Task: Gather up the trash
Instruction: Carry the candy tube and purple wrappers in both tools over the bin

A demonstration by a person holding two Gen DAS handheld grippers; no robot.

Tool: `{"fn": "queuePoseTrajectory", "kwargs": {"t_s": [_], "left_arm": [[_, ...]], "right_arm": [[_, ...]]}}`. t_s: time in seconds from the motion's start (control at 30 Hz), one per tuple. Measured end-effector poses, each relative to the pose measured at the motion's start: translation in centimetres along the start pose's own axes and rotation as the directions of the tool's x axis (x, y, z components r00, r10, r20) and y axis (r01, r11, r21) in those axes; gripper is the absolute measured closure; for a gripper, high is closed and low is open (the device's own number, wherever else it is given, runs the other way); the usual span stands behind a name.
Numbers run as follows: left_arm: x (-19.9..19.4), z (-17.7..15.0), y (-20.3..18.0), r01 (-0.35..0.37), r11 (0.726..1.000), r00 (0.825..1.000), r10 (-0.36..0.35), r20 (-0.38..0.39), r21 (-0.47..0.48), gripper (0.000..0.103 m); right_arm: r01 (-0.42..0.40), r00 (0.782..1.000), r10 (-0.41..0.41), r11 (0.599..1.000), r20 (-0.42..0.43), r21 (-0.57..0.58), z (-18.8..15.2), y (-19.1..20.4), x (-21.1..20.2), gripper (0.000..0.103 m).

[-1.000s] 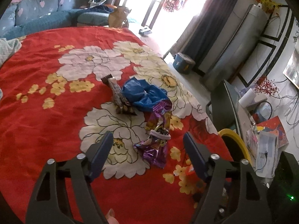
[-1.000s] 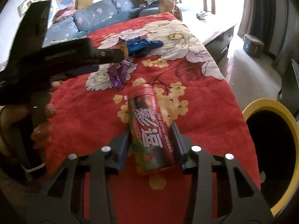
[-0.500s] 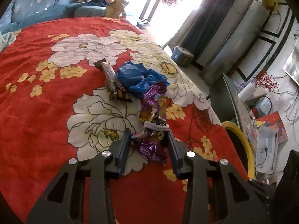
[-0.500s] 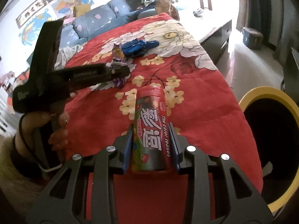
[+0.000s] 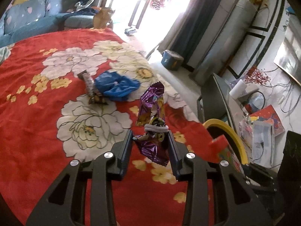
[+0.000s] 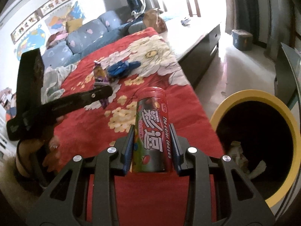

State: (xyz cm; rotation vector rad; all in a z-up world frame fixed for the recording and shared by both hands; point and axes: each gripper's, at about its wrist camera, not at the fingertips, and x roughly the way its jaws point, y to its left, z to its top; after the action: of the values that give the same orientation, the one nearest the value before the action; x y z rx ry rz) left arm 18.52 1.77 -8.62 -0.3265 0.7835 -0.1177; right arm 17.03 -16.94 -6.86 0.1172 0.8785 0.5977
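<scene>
Purple foil crinkles between the fingers of the left gripper (image 5: 150, 146), which angles downward over the red floral blanket (image 5: 33, 131) and has just closed on the purple snack wrapper (image 5: 153, 124); the wrapper stands up past the fingertips, a grey band around its middle. The right gripper (image 6: 152, 145) also tilts downward, its jaws narrowed on a red candy tube (image 6: 153, 128) that points away from the camera. The left wrist view alone shows what remains on the blanket: a brown candy bar wrapper (image 5: 91, 88) touching a crumpled blue bag (image 5: 116, 86). The right wrist view alone shows the person's left hand (image 6: 47, 150) gripping its tool's handle, and looks into the yellow-rimmed bin (image 6: 263, 98) just beside the blanket's edge, with pale scraps lying at its bottom.
</scene>
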Motion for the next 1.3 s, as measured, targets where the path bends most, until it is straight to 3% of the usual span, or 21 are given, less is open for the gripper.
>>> {"fn": "queuePoseTrajectory", "kwargs": {"t_s": [0.5, 1.3], "left_arm": [[-1.7, -0.6, -5.3, 0.073, 0.992, 0.997, -0.076, 0.023, 0.102, 0.069], [-1.5, -2.3, -12.1, 0.142, 0.959, 0.99, -0.14, -0.024, 0.247, 0.069]], "right_arm": [[0.061, 0.995, -0.067, 0.995, 0.077, 0.079, 1.1, -4.0, -2.9, 0.076], [0.125, 0.976, -0.161, 0.966, 0.147, 0.228, 0.8, -10.6, -6.7, 0.076]]}}
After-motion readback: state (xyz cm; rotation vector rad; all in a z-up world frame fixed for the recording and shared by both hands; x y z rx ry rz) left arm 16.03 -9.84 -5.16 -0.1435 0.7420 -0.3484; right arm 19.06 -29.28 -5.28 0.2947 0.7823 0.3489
